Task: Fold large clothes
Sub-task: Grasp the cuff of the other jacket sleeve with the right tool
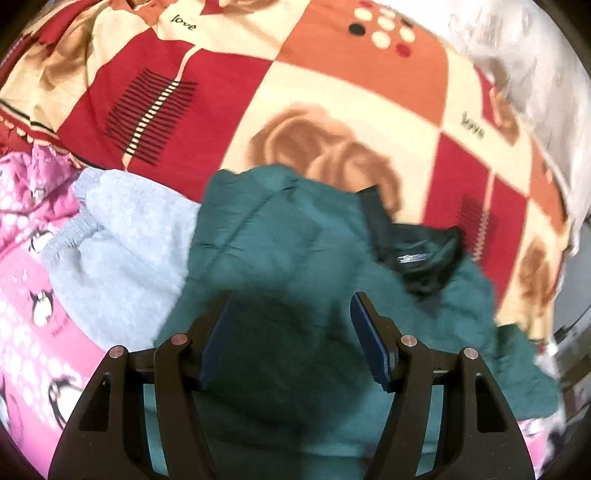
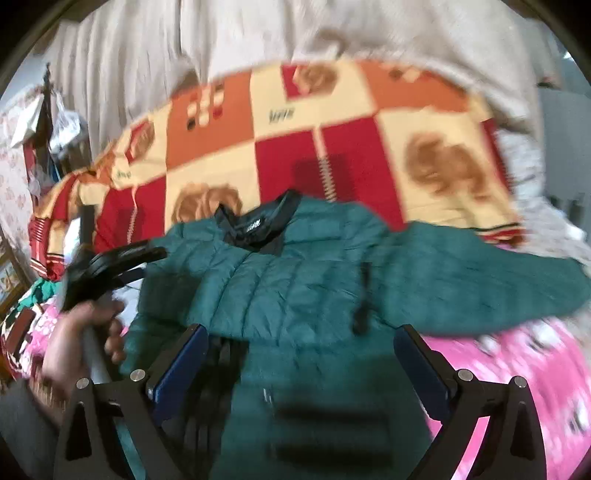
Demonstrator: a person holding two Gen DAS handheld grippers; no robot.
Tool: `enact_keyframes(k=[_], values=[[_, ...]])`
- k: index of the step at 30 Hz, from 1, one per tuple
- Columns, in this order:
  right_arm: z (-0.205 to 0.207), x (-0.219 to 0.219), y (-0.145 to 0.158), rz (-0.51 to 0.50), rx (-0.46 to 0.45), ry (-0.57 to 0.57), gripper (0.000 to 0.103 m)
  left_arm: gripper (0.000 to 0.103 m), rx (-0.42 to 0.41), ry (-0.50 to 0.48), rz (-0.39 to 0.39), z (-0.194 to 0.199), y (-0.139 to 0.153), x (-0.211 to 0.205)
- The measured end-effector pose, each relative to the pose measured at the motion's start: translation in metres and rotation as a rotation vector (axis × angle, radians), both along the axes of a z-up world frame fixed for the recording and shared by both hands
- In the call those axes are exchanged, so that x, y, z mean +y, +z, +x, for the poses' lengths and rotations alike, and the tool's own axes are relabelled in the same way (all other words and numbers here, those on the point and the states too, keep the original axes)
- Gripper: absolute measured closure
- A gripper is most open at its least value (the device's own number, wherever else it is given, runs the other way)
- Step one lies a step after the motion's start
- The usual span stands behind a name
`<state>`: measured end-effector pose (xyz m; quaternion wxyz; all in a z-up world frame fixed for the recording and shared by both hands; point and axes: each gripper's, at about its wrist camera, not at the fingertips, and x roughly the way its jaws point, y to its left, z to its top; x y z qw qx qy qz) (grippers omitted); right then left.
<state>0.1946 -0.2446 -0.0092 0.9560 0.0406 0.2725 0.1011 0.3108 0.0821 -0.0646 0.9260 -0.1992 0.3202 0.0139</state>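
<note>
A teal quilted jacket [image 1: 280, 251] lies spread on the bed, its black collar [image 1: 417, 254] toward the right. My left gripper [image 1: 291, 299] hovers over the jacket's body, open, with nothing between its blue pads. In the right wrist view the jacket [image 2: 295, 273] lies front up, with the collar [image 2: 255, 229] at the far side and one sleeve [image 2: 498, 273] stretched out to the right. My right gripper [image 2: 301, 332] is open above the jacket's lower part and grips nothing. A hand [image 2: 77, 339] holds the left gripper [image 2: 114, 266] at the jacket's left edge, blurred.
A red, orange and cream patchwork bedspread [image 1: 332, 92] covers the bed. A pink penguin blanket [image 1: 33, 288] and a pale grey garment with an elastic waist [image 1: 122, 240] lie left of the jacket. Pale drapery [image 2: 258, 33] hangs behind. Clutter [image 2: 48, 140] stands at the far left.
</note>
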Motion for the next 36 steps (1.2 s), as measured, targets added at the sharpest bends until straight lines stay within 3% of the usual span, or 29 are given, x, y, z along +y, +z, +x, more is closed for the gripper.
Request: enact_keyframes(k=[2,4,6,8,11,13,16,19,22,24,26,27,29,31,36], values=[[0.053,0.015,-0.009,0.038,0.051,0.049,0.003,0.039,0.034,-0.005,0.004,0.01,-0.015,0.012],[0.091,0.028,-0.025,0.052,0.1,0.086,0.007,0.039,0.055,0.002,-0.054,0.014,-0.03,0.023],[0.127,0.041,-0.049,0.051,0.155,0.123,0.01,0.039,0.066,0.011,-0.106,0.015,-0.045,0.028],[0.16,0.046,-0.079,0.01,0.251,0.166,0.015,0.039,0.09,-0.001,-0.099,0.018,-0.053,0.026],[0.186,0.022,-0.111,-0.06,0.307,0.089,0.016,0.038,0.097,-0.027,-0.079,0.02,-0.057,0.017],[0.195,-0.006,-0.121,0.027,0.34,0.02,0.018,0.037,0.11,-0.041,-0.048,0.022,-0.06,0.01],[0.196,0.001,-0.125,-0.028,0.338,0.025,0.017,0.033,0.113,-0.05,-0.012,0.023,-0.061,0.005],[0.194,0.019,-0.129,-0.083,0.347,0.042,0.008,0.033,0.126,-0.049,-0.019,0.019,-0.058,0.007],[0.188,0.03,-0.117,-0.09,0.41,0.047,0.015,0.033,0.1,-0.003,-0.031,0.004,-0.043,0.013],[0.17,0.034,-0.096,-0.044,0.328,0.016,0.013,0.033,0.058,0.025,-0.034,-0.008,-0.036,0.017],[0.149,0.045,-0.09,-0.029,0.245,0.006,0.0,0.033,0.127,0.012,-0.023,-0.005,-0.047,0.014],[0.15,0.053,-0.102,-0.064,0.301,0.007,0.0,0.033,0.204,-0.01,-0.028,-0.001,-0.06,0.012],[0.156,0.07,-0.142,-0.164,0.49,0.019,0.001,0.033,0.205,-0.018,-0.019,-0.005,-0.06,0.011],[0.143,0.069,-0.137,-0.137,0.438,-0.014,0.007,0.033,0.175,-0.006,-0.015,-0.016,-0.046,0.014],[0.094,0.027,-0.089,-0.04,0.255,-0.102,0.007,0.033,0.093,0.033,-0.036,-0.058,-0.019,0.022]])
